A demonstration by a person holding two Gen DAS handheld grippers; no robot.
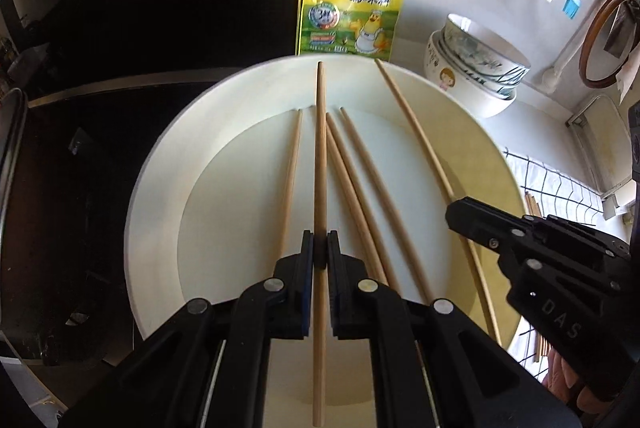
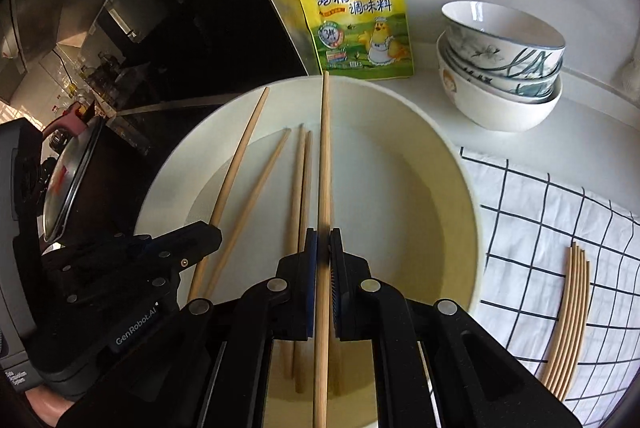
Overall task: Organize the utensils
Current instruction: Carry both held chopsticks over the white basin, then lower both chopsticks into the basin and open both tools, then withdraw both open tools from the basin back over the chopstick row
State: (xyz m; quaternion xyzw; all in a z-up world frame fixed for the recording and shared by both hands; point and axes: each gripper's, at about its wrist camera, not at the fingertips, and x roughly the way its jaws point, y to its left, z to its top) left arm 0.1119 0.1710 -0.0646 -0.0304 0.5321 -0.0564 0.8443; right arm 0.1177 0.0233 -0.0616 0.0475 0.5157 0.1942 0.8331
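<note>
Yellow seasoning pouch (image 1: 352,0) and stacked bowls (image 2: 504,64) stand beyond the plate (image 2: 448,164).

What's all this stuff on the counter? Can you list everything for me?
plate: one, white, centre of the counter
held chopsticks: two, light wood, one clamped in each gripper, over the plate
loose chopsticks: at least three, light wood, lying in the plate
sorted chopsticks: a neat bundle, light wood, on the cloth
cloth: one, white with black grid, right of the plate
pouch: one, yellow, spouted, behind the plate
bowls: a stack, white, patterned, back right
pot: one, dark, lidded, left
left gripper: black, shut
right gripper: black, shut
</note>
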